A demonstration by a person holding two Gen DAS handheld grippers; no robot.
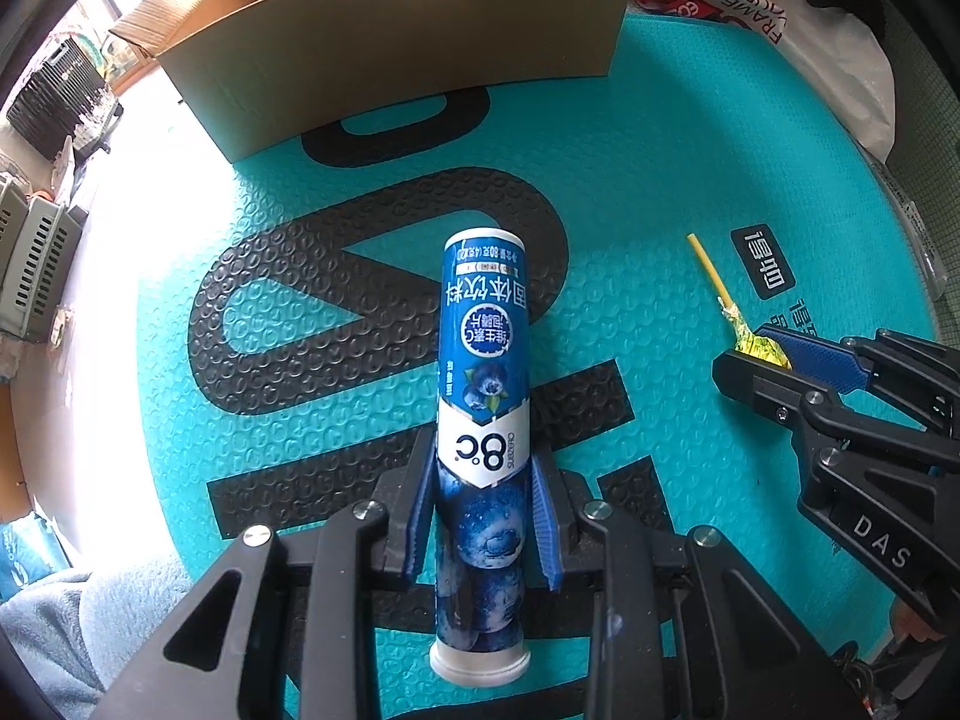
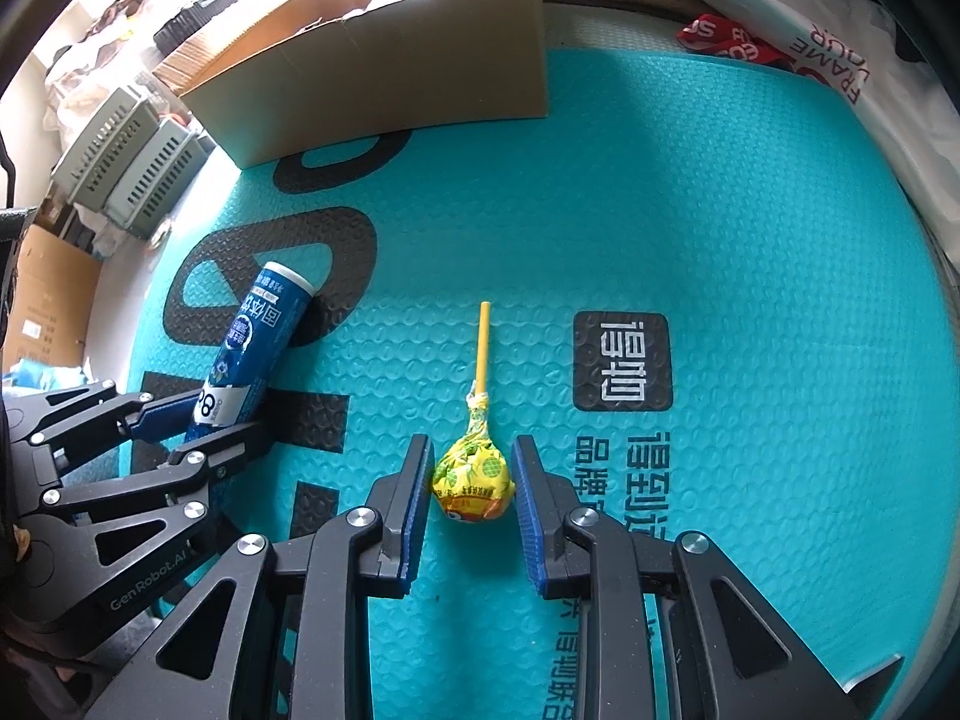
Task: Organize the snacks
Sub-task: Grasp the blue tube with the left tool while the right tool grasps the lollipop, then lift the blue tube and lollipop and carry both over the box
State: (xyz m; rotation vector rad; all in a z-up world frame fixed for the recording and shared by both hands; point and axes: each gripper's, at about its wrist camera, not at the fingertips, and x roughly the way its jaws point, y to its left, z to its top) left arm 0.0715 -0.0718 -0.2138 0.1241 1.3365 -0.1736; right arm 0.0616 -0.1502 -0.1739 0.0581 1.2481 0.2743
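A blue tube of drink tablets [image 1: 483, 330] with a white cap lies on the teal mat [image 1: 660, 150]. My left gripper [image 1: 483, 444] is shut on its lower half, with the blue pads pressed against both sides. To the right, a lollipop [image 2: 474, 474] in a yellow wrapper lies with its yellow stick pointing away. My right gripper [image 2: 473, 444] is shut on the lollipop's head, a pad touching each side. The right wrist view shows the tube [image 2: 252, 348] and the left gripper [image 2: 222, 420] at the left. The left wrist view shows the right gripper [image 1: 753, 348] on the lollipop [image 1: 711, 273].
An open cardboard box [image 1: 420, 60] stands at the mat's far edge, holding packets. A white plastic bag [image 1: 810, 30] and a red packet [image 1: 672, 0] lie at the far right. Grey slatted crates [image 2: 132, 162] stand off the mat to the left.
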